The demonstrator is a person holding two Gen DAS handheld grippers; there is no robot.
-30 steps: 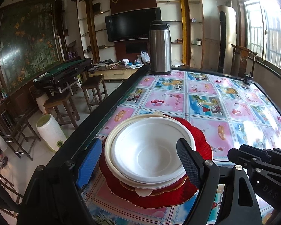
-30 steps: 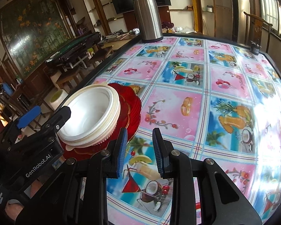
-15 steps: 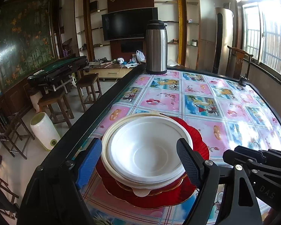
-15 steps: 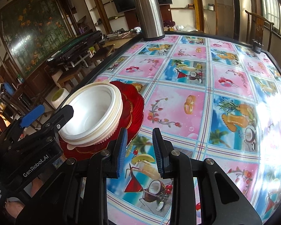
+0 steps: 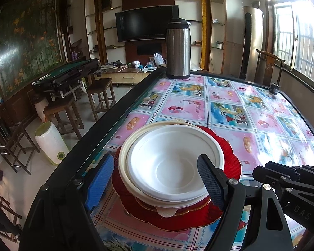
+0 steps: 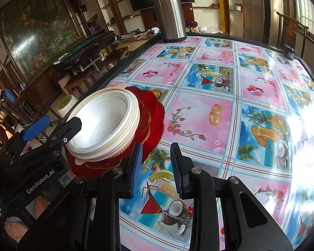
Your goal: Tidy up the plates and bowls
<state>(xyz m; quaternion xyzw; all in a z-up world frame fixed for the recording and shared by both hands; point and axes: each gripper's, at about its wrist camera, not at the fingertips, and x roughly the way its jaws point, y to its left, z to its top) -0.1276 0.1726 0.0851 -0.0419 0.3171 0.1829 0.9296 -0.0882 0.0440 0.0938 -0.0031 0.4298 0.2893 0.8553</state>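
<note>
A stack of white bowls (image 5: 169,163) sits on red scalloped plates (image 5: 228,163) near the table's left edge. My left gripper (image 5: 155,177) is open, its fingers on either side of the bowl stack, above it and holding nothing. The stack also shows in the right wrist view (image 6: 106,125), with the red plates (image 6: 155,113) under it. My right gripper (image 6: 155,167) is open a little and empty, just right of the plates above the tablecloth. It also shows in the left wrist view (image 5: 286,177).
A steel thermos (image 5: 178,48) stands at the table's far left edge. The table (image 5: 230,108) has a colourful patterned cloth and a dark rim. A small dark object (image 5: 274,87) sits at the far right edge. Stools (image 5: 100,96) and a white bin (image 5: 50,144) stand on the floor left.
The left gripper has risen and drawn back slightly from the bowl stack. The right gripper has shifted a little. The stack has not moved.
</note>
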